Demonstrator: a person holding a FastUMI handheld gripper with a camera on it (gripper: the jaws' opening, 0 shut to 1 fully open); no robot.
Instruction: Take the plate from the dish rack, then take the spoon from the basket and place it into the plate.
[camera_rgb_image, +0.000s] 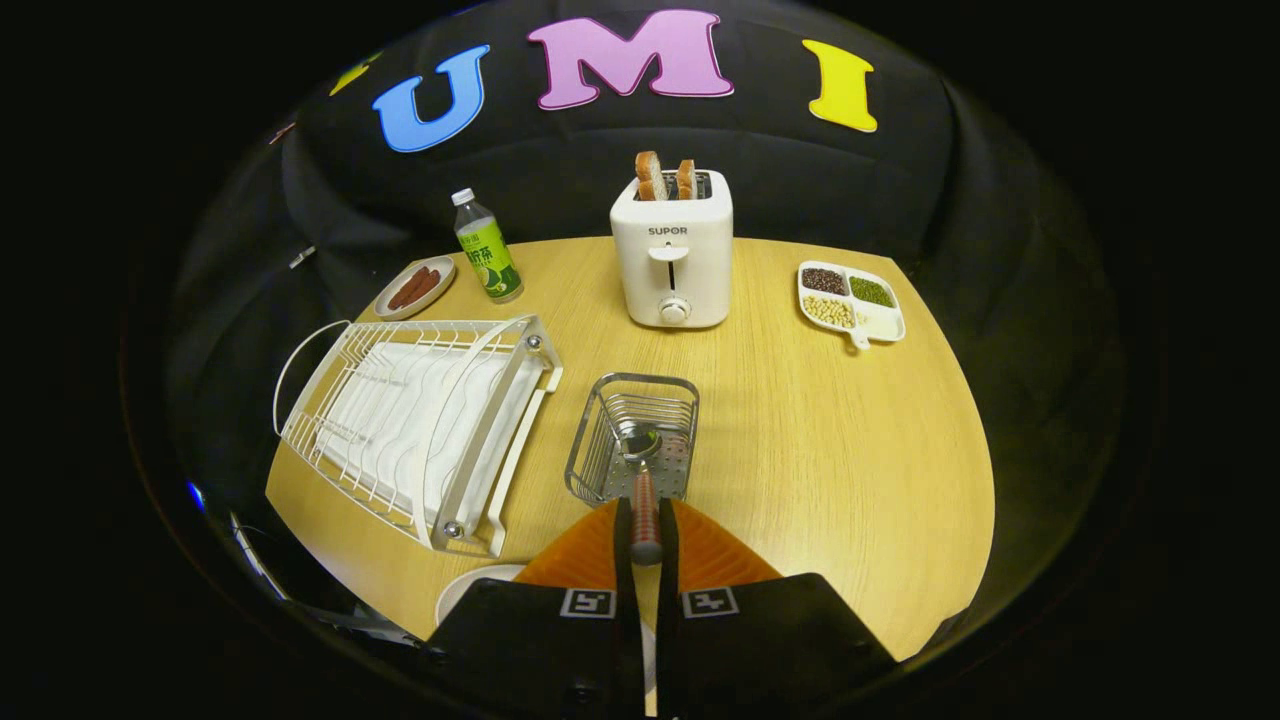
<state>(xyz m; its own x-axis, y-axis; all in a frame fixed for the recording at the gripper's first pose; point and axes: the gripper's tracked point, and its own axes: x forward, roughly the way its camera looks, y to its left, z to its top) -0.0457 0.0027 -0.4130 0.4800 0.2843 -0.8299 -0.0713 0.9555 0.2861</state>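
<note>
The tongs (645, 535) are pressed together on the handle of the spoon (644, 490), whose bowl is held over the wire basket (633, 437) just ahead of them, a hold judged to suit lifting it out for the plate (470, 592), which lies on the table (830, 440) close beneath and to the left of the fingers. The dish rack (415, 430), ahead and to the left, is seen without dishes. Farther beyond, bread slices (665, 177) are held in a toaster (672, 255), beans in a divided dish (850, 302), sausages on a small plate (415, 288) beside a bottle (487, 248).
</note>
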